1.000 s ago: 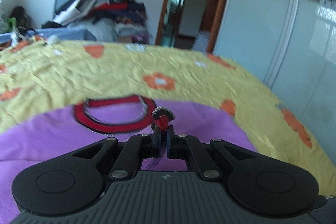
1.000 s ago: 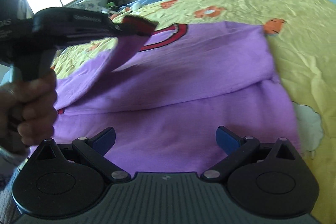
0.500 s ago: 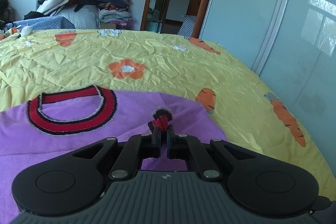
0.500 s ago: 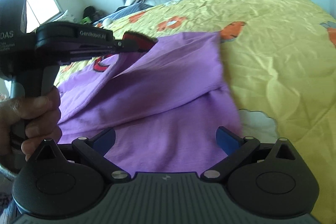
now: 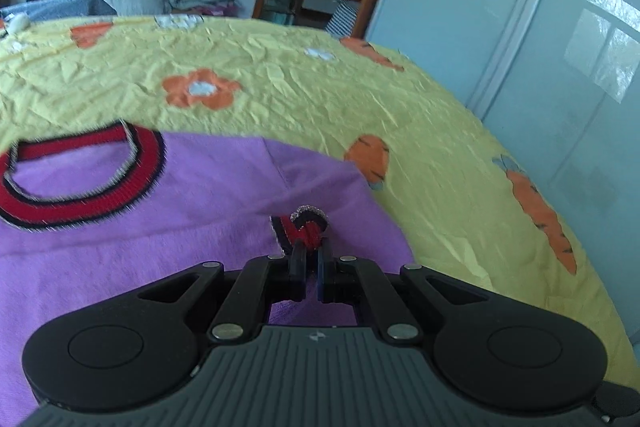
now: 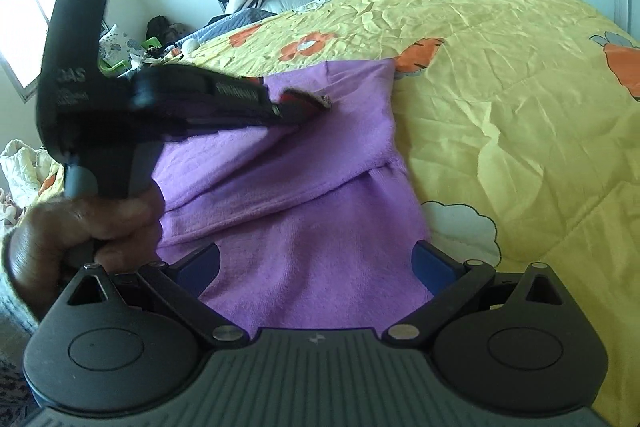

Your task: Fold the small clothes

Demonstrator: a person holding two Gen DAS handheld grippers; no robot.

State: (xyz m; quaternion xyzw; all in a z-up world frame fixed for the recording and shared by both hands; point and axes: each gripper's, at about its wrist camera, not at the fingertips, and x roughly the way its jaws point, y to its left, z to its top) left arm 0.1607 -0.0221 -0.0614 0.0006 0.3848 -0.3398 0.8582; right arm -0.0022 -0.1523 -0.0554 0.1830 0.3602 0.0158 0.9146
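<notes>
Soft, limp purple top (image 6: 320, 227) on bedspread (image 6: 500, 107), best lifted by edges: left gripper (image 5: 308, 255) clamping probably its red cuff (image 5: 304, 227), right gripper (image 6: 316, 263) wide open, empty.

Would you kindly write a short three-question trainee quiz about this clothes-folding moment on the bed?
1. True or false: the left gripper is shut on the red-and-black knitted cuff of the purple fleece sweater.
2. The right gripper is: A) open above the sweater, B) shut on the collar, C) out of view.
3. Fill in: the sweater lies on a yellow quilted bedspread printed with orange flowers and ____.

Key: 1 true; 2 A; 3 carrots.
</notes>
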